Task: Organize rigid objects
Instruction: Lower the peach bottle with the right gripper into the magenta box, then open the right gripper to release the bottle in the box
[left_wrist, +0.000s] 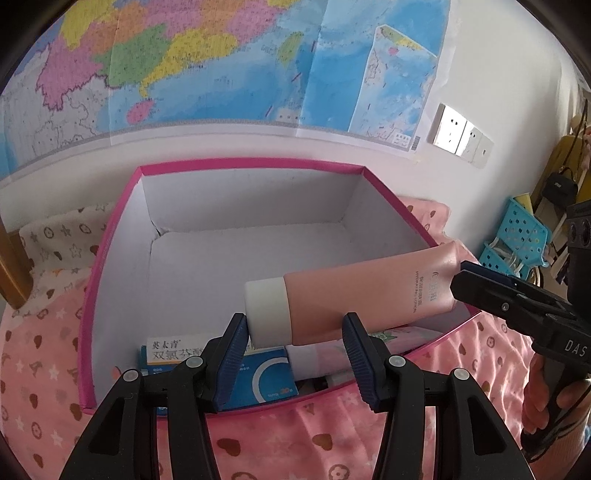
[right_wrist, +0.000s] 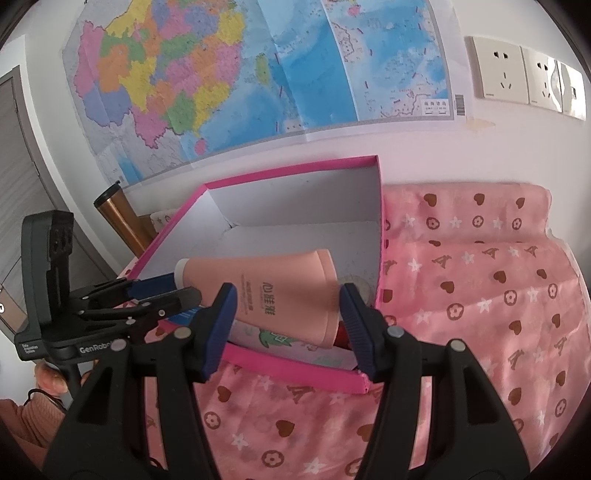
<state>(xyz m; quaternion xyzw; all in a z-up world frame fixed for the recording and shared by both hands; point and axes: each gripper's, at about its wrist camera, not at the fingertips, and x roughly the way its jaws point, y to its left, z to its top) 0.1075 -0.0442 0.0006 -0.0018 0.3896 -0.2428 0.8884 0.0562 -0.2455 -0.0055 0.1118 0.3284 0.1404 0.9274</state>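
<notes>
Tube, light and slightly squashy, hangs over the box; right tongs pinch its flat end, left tongs gape at the stiffer cap.

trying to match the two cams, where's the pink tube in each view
Left wrist: the tube lies across the lower centre-right, white cap toward the left tongs, crimped end at the right tongs.
Right wrist: the tube sits at centre between the right tongs, cap pointing left toward the left tongs.
Shared landmark: the pink box under it.
</notes>
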